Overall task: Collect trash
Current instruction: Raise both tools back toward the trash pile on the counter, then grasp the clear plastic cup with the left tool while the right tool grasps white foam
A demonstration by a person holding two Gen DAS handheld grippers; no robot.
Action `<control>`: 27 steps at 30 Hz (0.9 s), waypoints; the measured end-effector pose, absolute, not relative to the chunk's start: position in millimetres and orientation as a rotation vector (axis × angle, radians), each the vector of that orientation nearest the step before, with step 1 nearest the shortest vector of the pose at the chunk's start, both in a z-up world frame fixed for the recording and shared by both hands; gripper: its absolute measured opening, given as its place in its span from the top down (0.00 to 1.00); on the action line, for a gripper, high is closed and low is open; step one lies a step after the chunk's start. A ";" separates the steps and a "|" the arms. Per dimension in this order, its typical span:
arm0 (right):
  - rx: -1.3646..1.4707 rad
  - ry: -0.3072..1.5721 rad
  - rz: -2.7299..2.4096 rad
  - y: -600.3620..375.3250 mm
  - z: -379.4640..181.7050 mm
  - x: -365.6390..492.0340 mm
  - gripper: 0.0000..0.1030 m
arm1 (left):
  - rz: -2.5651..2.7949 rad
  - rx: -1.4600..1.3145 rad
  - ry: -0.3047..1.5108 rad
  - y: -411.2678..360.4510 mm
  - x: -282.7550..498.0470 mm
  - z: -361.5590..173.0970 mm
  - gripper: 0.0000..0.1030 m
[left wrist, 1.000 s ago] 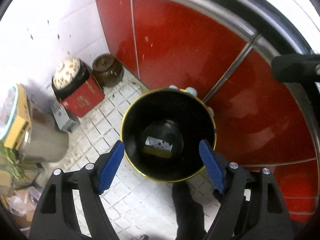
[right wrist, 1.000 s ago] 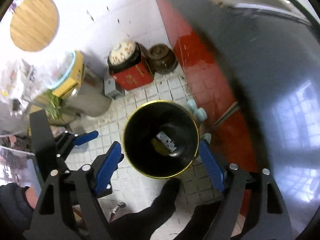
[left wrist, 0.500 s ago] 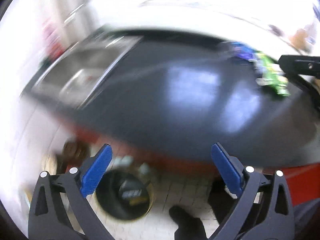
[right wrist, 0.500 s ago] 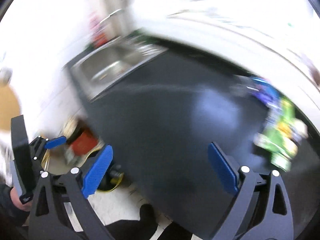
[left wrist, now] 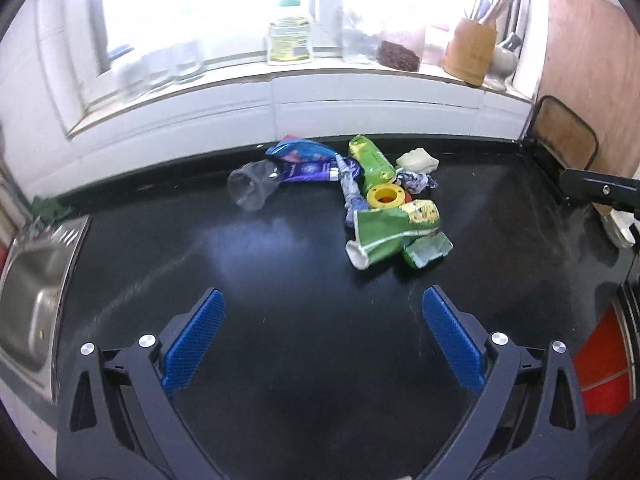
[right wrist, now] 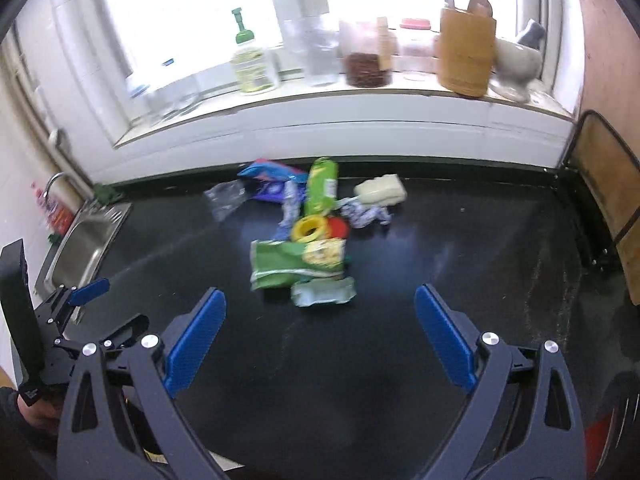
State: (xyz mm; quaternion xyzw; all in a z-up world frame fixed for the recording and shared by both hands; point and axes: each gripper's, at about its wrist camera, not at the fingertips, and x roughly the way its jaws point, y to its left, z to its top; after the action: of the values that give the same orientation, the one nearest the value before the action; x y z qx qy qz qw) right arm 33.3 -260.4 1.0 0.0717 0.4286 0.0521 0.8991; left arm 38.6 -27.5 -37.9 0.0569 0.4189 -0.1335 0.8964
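A pile of trash lies on the black countertop (left wrist: 280, 320): a green snack bag (left wrist: 394, 226) (right wrist: 296, 262), a small green wrapper (left wrist: 428, 252) (right wrist: 324, 292), a yellow ring (left wrist: 386, 196) (right wrist: 310, 229), a green tube packet (left wrist: 370, 160) (right wrist: 320, 186), purple and blue wrappers (left wrist: 304, 162) (right wrist: 272, 180), a clear plastic cup (left wrist: 252, 184) (right wrist: 226, 198), a crumpled foil wrapper (left wrist: 416, 180) (right wrist: 366, 214) and a pale sponge-like block (left wrist: 418, 159) (right wrist: 380, 190). My left gripper (left wrist: 322, 340) is open and empty, above the counter short of the pile. My right gripper (right wrist: 320, 340) is open and empty, just short of the small green wrapper.
A steel sink (left wrist: 28, 292) (right wrist: 84, 248) sits at the counter's left end. The windowsill behind holds a soap bottle (left wrist: 289, 36) (right wrist: 252, 64), jars (right wrist: 366, 60) and a wooden utensil holder (left wrist: 470, 52) (right wrist: 464, 52). A board in a black rack (left wrist: 564, 136) (right wrist: 608, 184) stands at the right.
Both grippers swung up from the black bin on the floor to face the countertop and the trash pile. Both stayed open and empty.
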 end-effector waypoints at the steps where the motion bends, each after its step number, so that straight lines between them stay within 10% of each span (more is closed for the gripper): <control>1: 0.153 0.889 0.107 -265.1 -0.9 39.4 0.10 | -0.275 0.124 0.871 -30.2 45.9 -39.2 0.06; 27: 0.208 1.143 0.075 -316.0 -173.5 317.2 0.10 | -0.151 0.249 0.988 -3.1 308.7 -175.9 0.06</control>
State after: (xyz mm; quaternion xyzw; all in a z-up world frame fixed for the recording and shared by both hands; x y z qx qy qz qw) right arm 317.2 -316.0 -173.5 0.0982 0.5399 0.0353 0.8352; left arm 308.7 -3.1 -175.9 0.1192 0.4724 -0.0724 0.8703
